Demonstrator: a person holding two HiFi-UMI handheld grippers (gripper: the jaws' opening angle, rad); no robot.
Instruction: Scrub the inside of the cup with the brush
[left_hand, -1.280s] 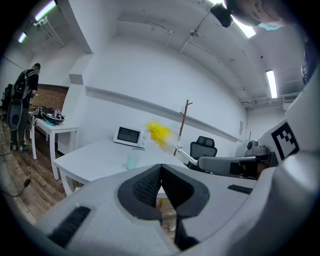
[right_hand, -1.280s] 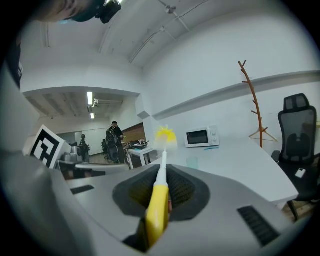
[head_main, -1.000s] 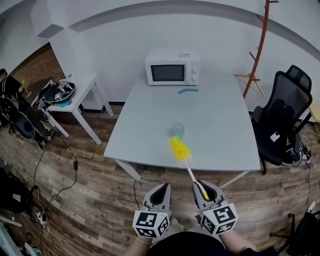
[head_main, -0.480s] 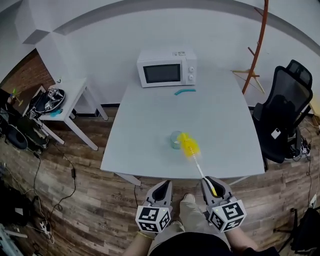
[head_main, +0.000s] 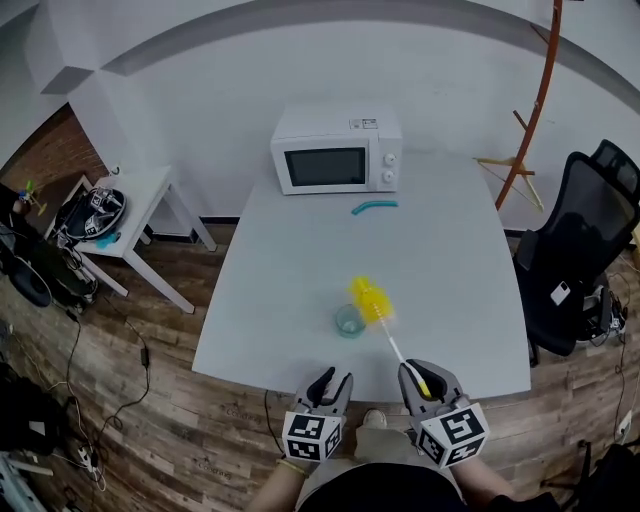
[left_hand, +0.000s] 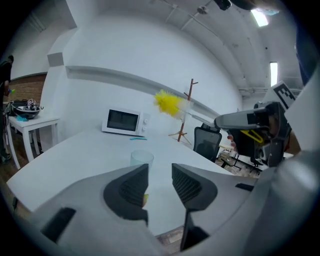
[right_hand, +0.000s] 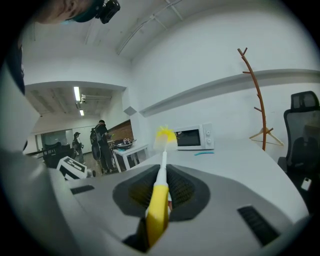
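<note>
A clear greenish cup (head_main: 349, 321) (left_hand: 141, 158) stands upright on the white table (head_main: 300, 260) near its front edge. My right gripper (head_main: 421, 379) (right_hand: 159, 186) is shut on the yellow handle of the brush (head_main: 385, 325) (right_hand: 159, 200). Its yellow bristle head (head_main: 369, 300) hovers just right of and above the cup. My left gripper (head_main: 330, 384) (left_hand: 160, 186) sits at the table's front edge, short of the cup. Its jaws have just been opening and stand slightly apart with nothing between them.
A white microwave (head_main: 336, 150) stands at the table's far edge, with a teal strip (head_main: 374, 207) lying in front of it. A black office chair (head_main: 585, 250) and a wooden coat stand (head_main: 535, 110) are to the right. A small side table (head_main: 125, 215) with clutter stands left.
Both grippers have moved forward to the table's front edge. The brush head went from the cup's near side to its right side. The left jaws have parted a little.
</note>
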